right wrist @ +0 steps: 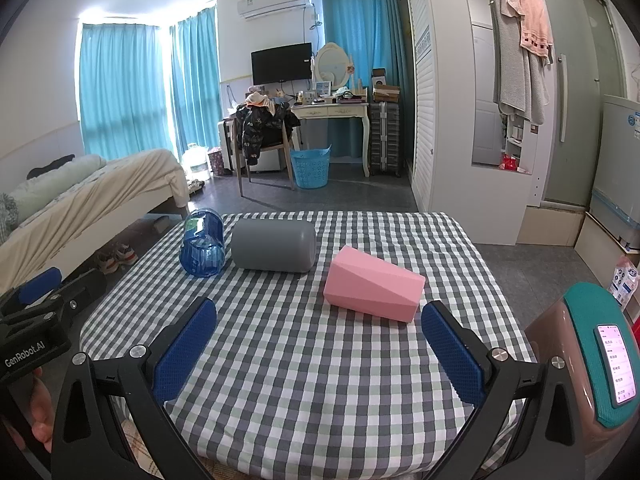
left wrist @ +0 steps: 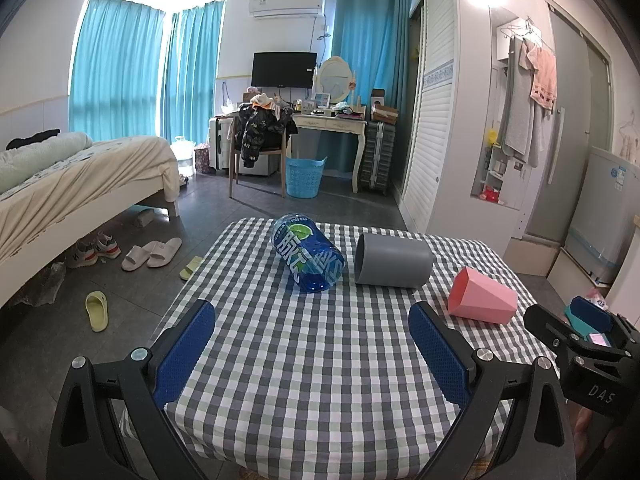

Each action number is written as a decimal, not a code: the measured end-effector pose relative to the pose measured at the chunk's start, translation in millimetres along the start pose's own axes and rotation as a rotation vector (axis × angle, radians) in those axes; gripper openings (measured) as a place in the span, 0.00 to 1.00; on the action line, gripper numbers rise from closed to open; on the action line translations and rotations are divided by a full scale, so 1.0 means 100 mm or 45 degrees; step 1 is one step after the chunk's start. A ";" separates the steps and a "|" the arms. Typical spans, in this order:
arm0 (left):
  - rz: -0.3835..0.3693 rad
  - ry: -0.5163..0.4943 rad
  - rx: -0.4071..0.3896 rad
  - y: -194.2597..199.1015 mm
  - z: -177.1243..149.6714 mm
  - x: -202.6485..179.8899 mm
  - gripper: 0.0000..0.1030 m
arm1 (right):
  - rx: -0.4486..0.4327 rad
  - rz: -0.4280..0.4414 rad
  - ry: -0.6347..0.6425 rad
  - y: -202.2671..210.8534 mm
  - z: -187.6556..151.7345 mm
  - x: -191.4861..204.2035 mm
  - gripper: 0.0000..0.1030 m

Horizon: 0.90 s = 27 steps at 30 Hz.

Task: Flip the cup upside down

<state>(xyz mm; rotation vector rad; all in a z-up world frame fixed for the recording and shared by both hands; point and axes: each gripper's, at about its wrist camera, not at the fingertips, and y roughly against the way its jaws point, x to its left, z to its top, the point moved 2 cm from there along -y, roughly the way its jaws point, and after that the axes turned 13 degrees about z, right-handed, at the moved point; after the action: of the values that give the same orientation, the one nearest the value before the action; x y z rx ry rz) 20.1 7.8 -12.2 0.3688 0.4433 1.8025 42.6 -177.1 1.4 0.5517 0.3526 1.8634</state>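
Observation:
Three cups lie on their sides on the checked table (left wrist: 320, 360). A blue clear cup (left wrist: 308, 256) lies at the far left, a grey cup (left wrist: 394, 260) in the middle and a pink faceted cup (left wrist: 480, 294) on the right. They show in the right wrist view too: blue cup (right wrist: 202, 248), grey cup (right wrist: 274, 245), pink cup (right wrist: 372, 288). My left gripper (left wrist: 312, 344) is open and empty above the near table, short of the cups. My right gripper (right wrist: 320, 344) is open and empty, the pink cup just ahead of its right finger.
A phone on a teal stand (right wrist: 604, 356) sits at the table's right edge. A bed (left wrist: 80, 176) stands left, slippers (left wrist: 152, 254) lie on the floor, and a desk, chair and blue basket (left wrist: 304, 178) stand behind. A white wardrobe (left wrist: 436, 120) is at the right.

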 end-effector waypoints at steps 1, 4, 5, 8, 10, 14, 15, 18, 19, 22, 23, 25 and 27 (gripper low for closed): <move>0.000 -0.001 0.001 0.00 0.00 0.00 0.97 | 0.000 0.000 0.000 0.00 -0.01 0.00 1.00; 0.001 0.001 0.000 0.00 -0.01 0.01 0.97 | 0.001 0.000 0.001 0.00 -0.03 0.00 1.00; 0.001 0.000 0.000 0.00 -0.01 0.01 0.97 | 0.002 -0.001 0.000 0.00 0.00 0.00 1.00; 0.001 0.001 0.000 0.00 -0.01 0.01 0.98 | 0.005 -0.001 0.000 -0.01 -0.02 0.00 1.00; 0.003 0.001 0.001 0.00 -0.01 0.01 0.97 | 0.005 0.000 0.001 -0.01 -0.03 0.01 1.00; 0.003 0.000 0.000 0.00 -0.01 0.01 0.97 | 0.007 0.003 0.002 -0.01 -0.06 0.01 1.00; 0.003 0.001 0.001 0.00 -0.01 0.01 0.97 | 0.007 0.004 0.001 -0.01 -0.05 0.01 1.00; 0.004 0.002 0.002 -0.02 -0.02 0.02 0.97 | 0.011 0.005 0.004 -0.02 -0.05 0.01 1.00; 0.005 0.001 0.002 -0.02 -0.02 0.02 0.97 | 0.010 0.005 0.004 -0.02 -0.05 0.01 1.00; 0.004 -0.001 -0.001 -0.02 -0.03 0.03 0.98 | 0.010 0.005 0.004 -0.03 -0.05 0.01 1.00; 0.004 0.000 -0.001 -0.02 -0.03 0.03 0.98 | 0.010 0.005 0.004 -0.02 -0.05 0.01 1.00; 0.003 0.000 0.000 -0.02 -0.03 0.03 0.98 | 0.010 0.006 0.004 -0.02 -0.06 0.01 1.00; 0.005 0.000 0.000 -0.02 -0.03 0.03 0.97 | 0.011 0.007 0.005 -0.02 -0.05 0.02 1.00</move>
<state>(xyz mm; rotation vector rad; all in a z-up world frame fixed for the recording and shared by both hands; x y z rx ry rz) 19.4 10.9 -15.9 0.3697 0.4431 1.8059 41.5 -174.4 -3.6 0.5553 0.3624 1.8692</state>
